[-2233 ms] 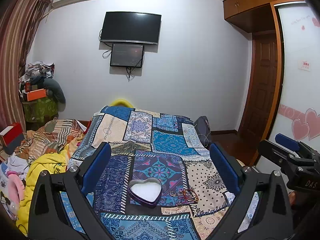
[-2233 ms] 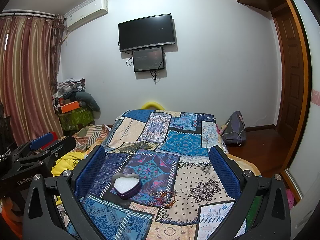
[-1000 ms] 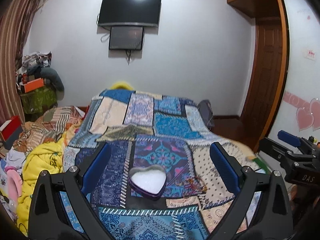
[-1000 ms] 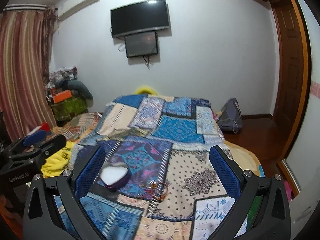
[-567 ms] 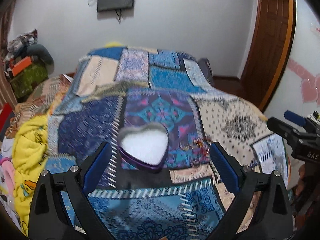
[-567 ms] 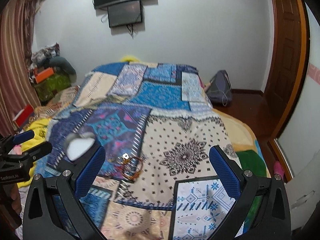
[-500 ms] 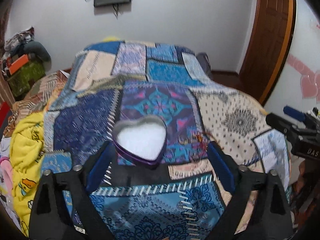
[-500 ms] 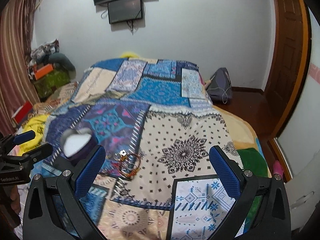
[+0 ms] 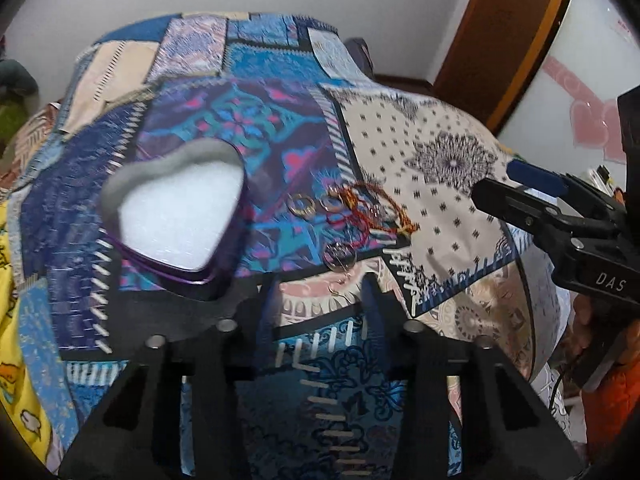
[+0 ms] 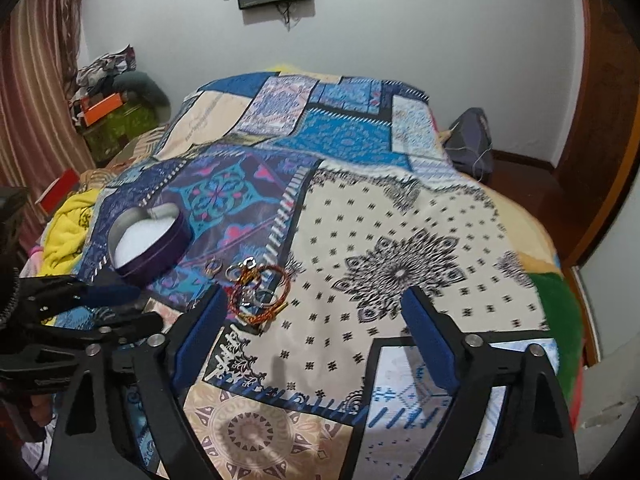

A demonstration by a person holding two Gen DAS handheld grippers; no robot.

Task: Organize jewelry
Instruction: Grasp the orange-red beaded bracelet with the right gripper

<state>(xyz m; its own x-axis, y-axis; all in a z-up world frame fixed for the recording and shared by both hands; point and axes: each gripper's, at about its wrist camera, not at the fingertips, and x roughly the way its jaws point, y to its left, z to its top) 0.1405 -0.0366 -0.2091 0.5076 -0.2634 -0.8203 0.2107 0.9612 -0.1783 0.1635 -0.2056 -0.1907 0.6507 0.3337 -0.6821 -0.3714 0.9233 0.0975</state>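
- The patchwork bedspread carries everything you are working with, and nothing on it looks sorted yet.
- The heart-shaped tin sits open on the left with only its white lining showing, so I judge the task barely begun.
- The jewelry pile, rings and red-and-gold cord bracelets, lies loose just right of the tin, not touching it.
- Your left gripper has just been closing; its jaws stand narrowed, with a thin hoop earring just beyond the tips, nothing pinched.
- Your right gripper has been closing slightly but stays well apart and empty, the pile at its left pad.
- Every piece remains to be moved into the tin.
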